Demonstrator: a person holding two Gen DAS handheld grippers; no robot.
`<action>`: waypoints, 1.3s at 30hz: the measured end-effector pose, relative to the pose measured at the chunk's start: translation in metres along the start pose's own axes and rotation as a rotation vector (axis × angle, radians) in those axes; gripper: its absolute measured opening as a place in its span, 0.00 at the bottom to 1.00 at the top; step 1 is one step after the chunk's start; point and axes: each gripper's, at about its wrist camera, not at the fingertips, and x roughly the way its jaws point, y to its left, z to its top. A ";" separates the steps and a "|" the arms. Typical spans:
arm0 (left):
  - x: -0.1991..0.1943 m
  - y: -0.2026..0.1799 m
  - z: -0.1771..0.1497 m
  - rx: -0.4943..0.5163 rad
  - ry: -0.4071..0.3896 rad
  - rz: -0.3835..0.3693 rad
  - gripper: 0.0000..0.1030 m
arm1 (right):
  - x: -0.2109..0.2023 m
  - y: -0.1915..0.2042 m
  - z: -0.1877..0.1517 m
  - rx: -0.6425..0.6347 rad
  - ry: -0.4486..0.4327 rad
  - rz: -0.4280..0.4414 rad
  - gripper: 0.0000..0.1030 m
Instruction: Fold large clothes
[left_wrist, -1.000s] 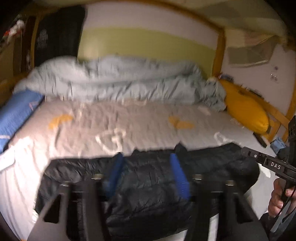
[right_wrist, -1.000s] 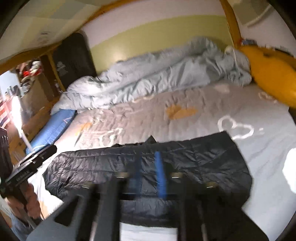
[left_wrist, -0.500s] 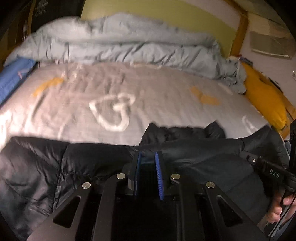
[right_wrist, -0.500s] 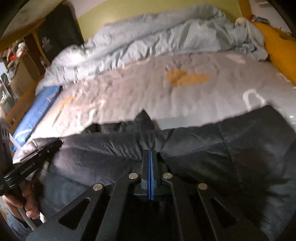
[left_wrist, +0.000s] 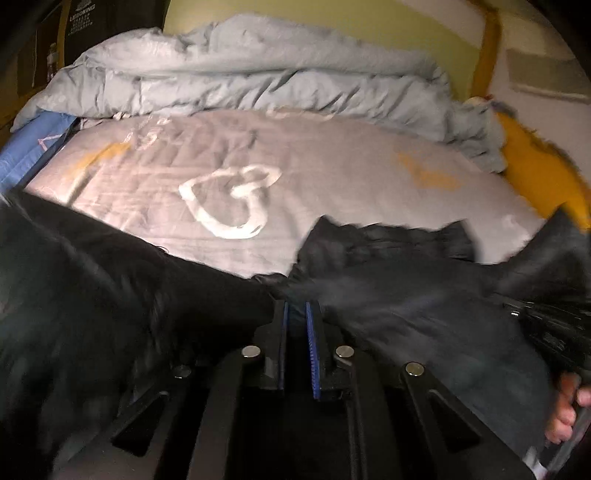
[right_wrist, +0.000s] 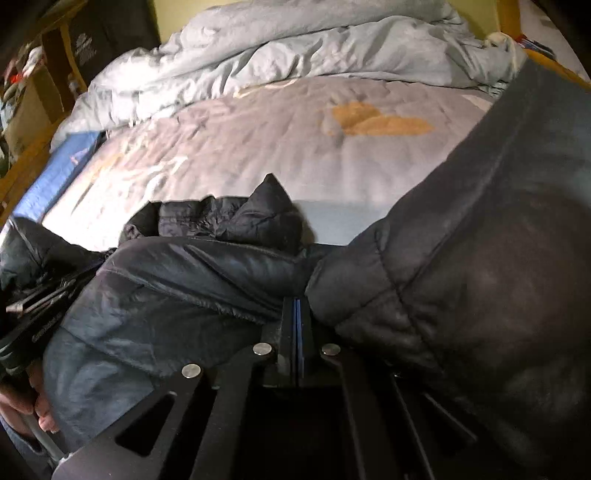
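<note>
Left wrist: left gripper closing on black puffer jacket. Right wrist: right gripper clamped together on its hem. Soft, light, slippery; best pinched at seams.

This is a bedroom in a home. A big bed fills most of the room, with a grey sheet that has white hearts and orange shapes on it. A crumpled light blue blanket is piled along the far side, by a pale green wall. A yellow pillow lies on the right and a blue mat on the left. A wooden frame stands at the far right corner. Shelves with small things are on the far left.
</note>
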 end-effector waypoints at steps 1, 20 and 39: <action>-0.019 -0.002 -0.003 0.007 -0.027 -0.040 0.12 | -0.009 -0.001 -0.002 0.012 -0.009 0.013 0.00; -0.109 -0.082 -0.054 0.077 -0.130 -0.345 0.12 | -0.175 -0.072 -0.119 0.431 -0.336 -0.024 0.78; -0.036 -0.090 -0.073 -0.090 0.003 -0.293 0.06 | -0.099 -0.119 -0.103 0.670 -0.309 0.287 0.22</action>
